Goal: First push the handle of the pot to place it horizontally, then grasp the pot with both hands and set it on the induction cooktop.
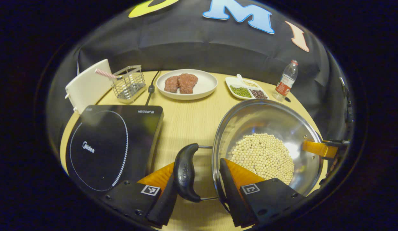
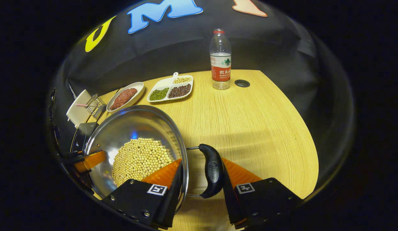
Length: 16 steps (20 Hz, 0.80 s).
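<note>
At the near edge of the worktop [image 2: 250, 128], each side handle of the pot [image 1: 266, 128] is straddled by a tool. In the left gripper view, the left tool [image 1: 199, 179] is spread around the pot's left handle [image 1: 185, 173], one finger outside the handle and the other over the rim; whether both fingers press on it cannot be told. In the right gripper view, the right tool [image 2: 202, 183] is set likewise around the right handle [image 2: 213, 171], and its closure cannot be judged either. The handles lie level, so a two-sided lift seems to be prepared, the weight being shared evenly. The pot rests on the worktop, filled with pale beans [image 1: 264, 157]. Just left of it the induction cooktop [image 1: 112, 144] is left bare to receive it. Farther off, a plate of meat [image 1: 186, 84], a divided dish of beans [image 1: 245, 89], a wire rack [image 1: 128, 84] and a water bottle [image 2: 220, 64] are kept clear of the path.
</note>
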Tool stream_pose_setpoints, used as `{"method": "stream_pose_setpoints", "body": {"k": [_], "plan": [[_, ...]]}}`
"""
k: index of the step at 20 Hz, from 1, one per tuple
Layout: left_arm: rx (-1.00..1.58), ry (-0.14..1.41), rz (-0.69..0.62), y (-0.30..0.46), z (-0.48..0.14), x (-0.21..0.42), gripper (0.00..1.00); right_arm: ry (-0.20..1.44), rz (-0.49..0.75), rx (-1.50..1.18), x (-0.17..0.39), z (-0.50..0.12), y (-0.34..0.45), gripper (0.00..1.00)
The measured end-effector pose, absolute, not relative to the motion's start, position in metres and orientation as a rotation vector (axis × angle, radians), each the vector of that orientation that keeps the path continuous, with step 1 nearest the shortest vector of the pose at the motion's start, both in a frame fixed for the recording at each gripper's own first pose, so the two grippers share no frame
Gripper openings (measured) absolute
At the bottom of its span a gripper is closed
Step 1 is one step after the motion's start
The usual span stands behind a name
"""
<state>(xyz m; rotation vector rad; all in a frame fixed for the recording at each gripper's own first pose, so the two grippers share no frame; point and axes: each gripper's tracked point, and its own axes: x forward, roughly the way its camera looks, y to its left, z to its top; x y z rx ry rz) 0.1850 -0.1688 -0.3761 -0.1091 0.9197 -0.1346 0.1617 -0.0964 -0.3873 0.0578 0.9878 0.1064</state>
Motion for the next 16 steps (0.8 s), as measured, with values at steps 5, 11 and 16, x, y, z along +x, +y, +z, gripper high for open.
{"method": "stream_pose_setpoints", "body": {"k": [5,11,16], "plan": [[-0.133,0.9,-0.13,-0.169,-0.375,0.187,0.66,1.007,0.116,0.085,0.157,-0.385,-0.095,0.52],[-0.105,0.884,-0.125,-0.17,-0.367,0.192,0.63,1.02,0.118,0.071,0.153,-0.384,-0.095,0.52],[-0.094,0.831,-0.116,-0.158,-0.351,0.191,0.63,0.974,0.124,0.092,0.147,-0.359,-0.101,0.52]]}}
